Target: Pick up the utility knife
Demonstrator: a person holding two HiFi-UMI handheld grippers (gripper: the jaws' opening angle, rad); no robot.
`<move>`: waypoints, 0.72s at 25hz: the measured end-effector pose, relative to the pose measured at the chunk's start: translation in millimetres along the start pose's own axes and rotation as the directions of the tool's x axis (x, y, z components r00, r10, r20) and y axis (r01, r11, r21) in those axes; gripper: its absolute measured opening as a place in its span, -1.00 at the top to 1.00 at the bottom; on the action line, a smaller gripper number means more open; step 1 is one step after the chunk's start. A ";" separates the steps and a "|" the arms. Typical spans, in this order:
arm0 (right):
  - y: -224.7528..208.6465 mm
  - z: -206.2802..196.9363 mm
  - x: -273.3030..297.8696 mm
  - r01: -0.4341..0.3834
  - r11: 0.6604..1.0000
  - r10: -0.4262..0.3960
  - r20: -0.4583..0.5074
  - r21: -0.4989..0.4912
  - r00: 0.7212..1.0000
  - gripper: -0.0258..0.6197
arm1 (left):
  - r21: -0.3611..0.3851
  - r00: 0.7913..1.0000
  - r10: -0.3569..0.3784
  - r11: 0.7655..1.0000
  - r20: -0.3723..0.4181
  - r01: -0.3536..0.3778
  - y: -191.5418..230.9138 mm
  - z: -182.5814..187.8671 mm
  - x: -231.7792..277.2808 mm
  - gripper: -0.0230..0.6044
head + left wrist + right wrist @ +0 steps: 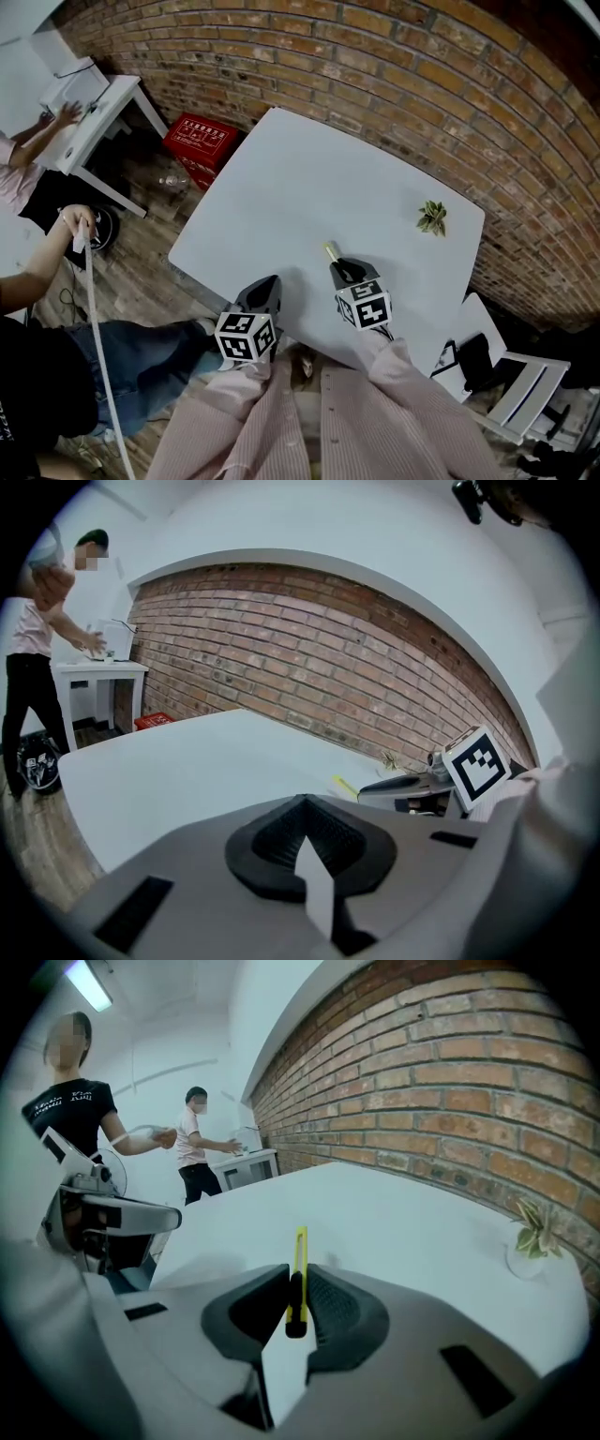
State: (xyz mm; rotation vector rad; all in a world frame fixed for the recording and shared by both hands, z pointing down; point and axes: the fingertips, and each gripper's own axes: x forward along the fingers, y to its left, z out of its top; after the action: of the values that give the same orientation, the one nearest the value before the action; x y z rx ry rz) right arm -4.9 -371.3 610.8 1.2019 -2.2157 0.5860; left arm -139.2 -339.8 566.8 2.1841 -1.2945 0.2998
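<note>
Right gripper [296, 1279] pinches the yellow utility knife [300, 1246] over the counter [309, 178]. Left gripper [305, 803] is pressed together, empty. Pickup seems nearly done; next, a steady lift.

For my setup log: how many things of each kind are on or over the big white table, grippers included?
Grippers: 2, the left gripper with nothing in it and the right gripper
Utility knife: 1, yellow, clamped in the right gripper
Small plant: 1
Total: 4
</note>
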 end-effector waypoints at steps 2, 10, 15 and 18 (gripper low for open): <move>3.1 8.6 -5.7 -0.010 1.000 0.010 0.036 0.006 0.999 0.73 | 0.011 1.000 -0.004 1.000 0.021 0.004 0.0 6.4 -3.3 0.95; 10.9 41.5 -33.5 -0.053 0.998 0.044 0.194 0.042 0.980 0.73 | 0.054 0.994 -0.031 0.998 0.105 0.026 -6.4 34.4 -14.4 0.95; 10.6 62.6 -56.7 -0.074 0.995 0.051 0.296 0.067 0.954 0.73 | 0.077 0.987 -0.042 0.997 0.152 0.030 -13.0 51.1 -21.9 0.95; 9.5 76.6 -72.5 -0.083 0.993 0.048 0.369 0.079 0.928 0.73 | 0.107 0.982 -0.039 0.994 0.184 0.020 -16.3 62.2 -27.4 0.95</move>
State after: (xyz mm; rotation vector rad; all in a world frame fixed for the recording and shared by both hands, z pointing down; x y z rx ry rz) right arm 0.2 -368.0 505.1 1.3830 -2.5732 0.5302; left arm -145.0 -350.0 498.0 2.3643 -1.3716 0.1575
